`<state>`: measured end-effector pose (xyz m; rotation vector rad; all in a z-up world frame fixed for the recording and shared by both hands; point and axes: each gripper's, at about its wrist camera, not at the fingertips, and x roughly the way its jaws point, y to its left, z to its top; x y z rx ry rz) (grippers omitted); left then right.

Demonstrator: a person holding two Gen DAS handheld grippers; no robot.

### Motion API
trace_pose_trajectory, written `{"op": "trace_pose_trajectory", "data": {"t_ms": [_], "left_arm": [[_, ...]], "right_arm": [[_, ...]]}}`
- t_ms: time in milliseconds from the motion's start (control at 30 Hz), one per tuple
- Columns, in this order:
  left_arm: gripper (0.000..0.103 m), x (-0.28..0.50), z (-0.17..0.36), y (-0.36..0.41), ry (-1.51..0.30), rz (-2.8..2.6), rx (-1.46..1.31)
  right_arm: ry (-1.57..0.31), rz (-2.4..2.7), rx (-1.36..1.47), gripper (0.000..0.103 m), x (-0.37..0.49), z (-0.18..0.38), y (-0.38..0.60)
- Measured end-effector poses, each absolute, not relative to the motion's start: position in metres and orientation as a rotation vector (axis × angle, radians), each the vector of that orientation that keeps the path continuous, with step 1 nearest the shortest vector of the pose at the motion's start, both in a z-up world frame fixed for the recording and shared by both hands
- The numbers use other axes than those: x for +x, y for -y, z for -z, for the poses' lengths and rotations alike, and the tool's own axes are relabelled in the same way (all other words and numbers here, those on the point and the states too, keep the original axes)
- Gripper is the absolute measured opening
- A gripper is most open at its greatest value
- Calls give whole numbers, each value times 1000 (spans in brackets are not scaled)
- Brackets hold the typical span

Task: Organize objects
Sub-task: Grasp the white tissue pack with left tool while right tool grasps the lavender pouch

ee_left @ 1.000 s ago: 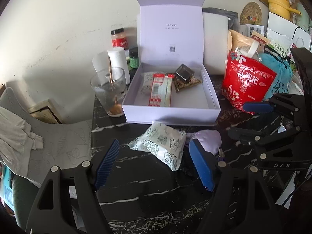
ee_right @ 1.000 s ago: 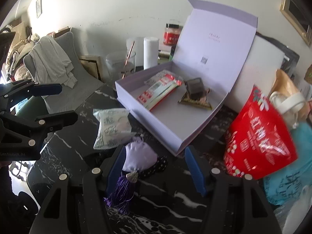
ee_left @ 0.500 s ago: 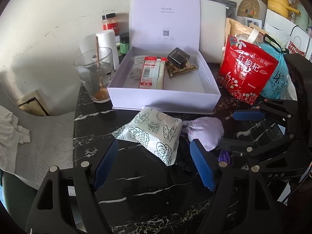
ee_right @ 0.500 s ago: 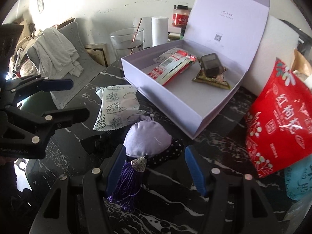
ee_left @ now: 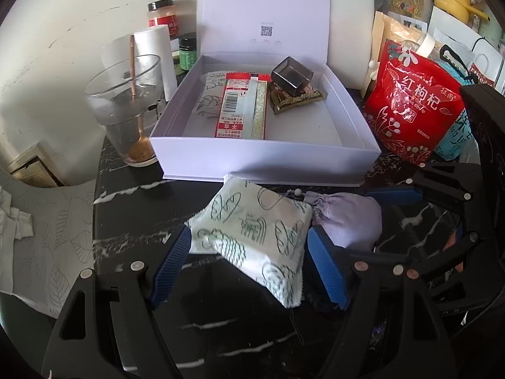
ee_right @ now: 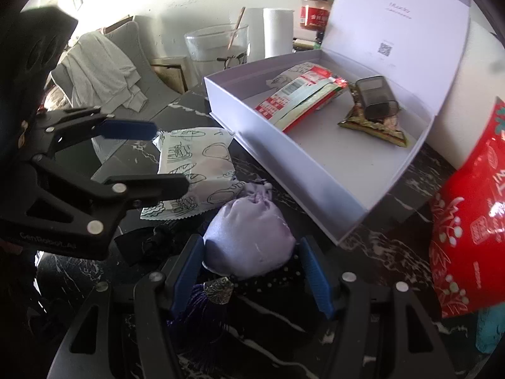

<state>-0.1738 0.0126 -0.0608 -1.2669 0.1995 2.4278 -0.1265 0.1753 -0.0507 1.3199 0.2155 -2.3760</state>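
Black marble-veined worktop (ee_left: pixel 132 208) carrying a lavender gift box (ee_left: pixel 265 154), lid propped open at 12 o'clock to receive items. Left gripper (ee_left: pixel 249 260) straddles the printed white packet (ee_left: pixel 252 230), jaws released, pads at 9 and 3 o'clock for a sideways pinch. Right gripper (ee_right: pixel 251 276) likewise brackets the lilac satin pouch (ee_right: pixel 249 237), at 3 o'clock of the packet, unclenched. Both likely grasp next for boxing.

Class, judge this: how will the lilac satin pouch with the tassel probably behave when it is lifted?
The lilac pouch looks soft and stuffed, so it would likely squash rather than stay rigid. Its glossy fabric may slip. The purple tassel would probably dangle below it.
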Motion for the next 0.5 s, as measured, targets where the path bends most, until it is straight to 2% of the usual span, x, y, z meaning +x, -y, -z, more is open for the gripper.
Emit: {"op": "trace_pose_trajectory", "data": {"t_ms": [133, 300, 467, 500], "left_arm": [[82, -185, 66, -16, -226, -2414, -1259], [84, -191, 72, -19, -239, -2379, -1253], [84, -192, 77, -23, -256, -2371, -1248], [77, -192, 77, -22, -249, -2361, -1243]], "right_arm": [[-211, 2363, 1317, 64, -134, 55, -173], [-197, 2349, 1307, 64, -139, 58, -172], [-198, 2351, 1291, 49, -140, 60, -170], [-202, 2352, 1288, 48, -139, 60, -170]]}}
